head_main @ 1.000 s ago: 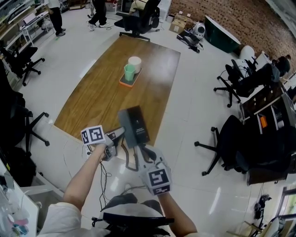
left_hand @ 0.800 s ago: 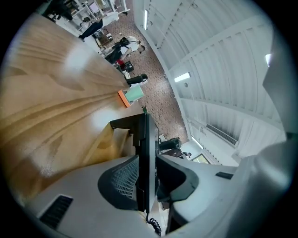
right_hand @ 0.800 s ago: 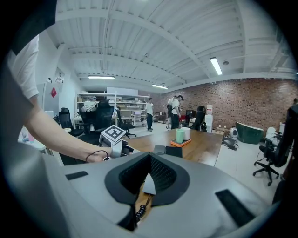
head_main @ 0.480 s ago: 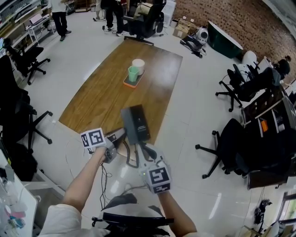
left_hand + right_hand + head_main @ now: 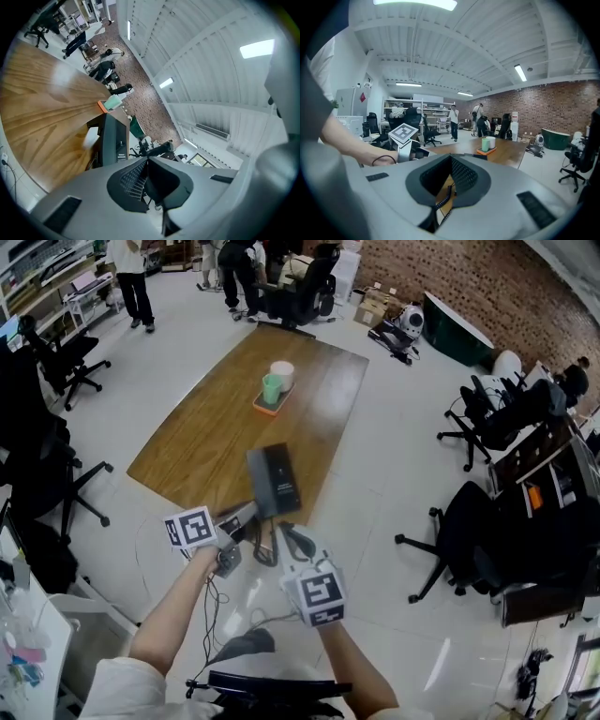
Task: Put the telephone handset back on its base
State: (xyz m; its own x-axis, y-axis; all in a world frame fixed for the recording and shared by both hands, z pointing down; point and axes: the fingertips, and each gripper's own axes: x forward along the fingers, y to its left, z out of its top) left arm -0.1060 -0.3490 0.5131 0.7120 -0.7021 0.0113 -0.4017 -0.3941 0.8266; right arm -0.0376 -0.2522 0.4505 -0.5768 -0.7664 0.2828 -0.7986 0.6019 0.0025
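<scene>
Jaws of the left gripper (image 5: pixel 148 161) have just closed, empty, level with the base (image 5: pixel 279 486) at the table (image 5: pixel 206 427) edge. Handset (image 5: pixel 255 476) appears seated along the base's left side, which would explain the empty grip. Right gripper (image 5: pixel 451 158) clenched too, coiled cord (image 5: pixel 446 194) showing behind its tips.

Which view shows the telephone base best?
Head view: the telephone base shows nearly whole, from above. The left gripper view shows it side-on, its bottom cut off; the right gripper view at most a dark sliver.
</scene>
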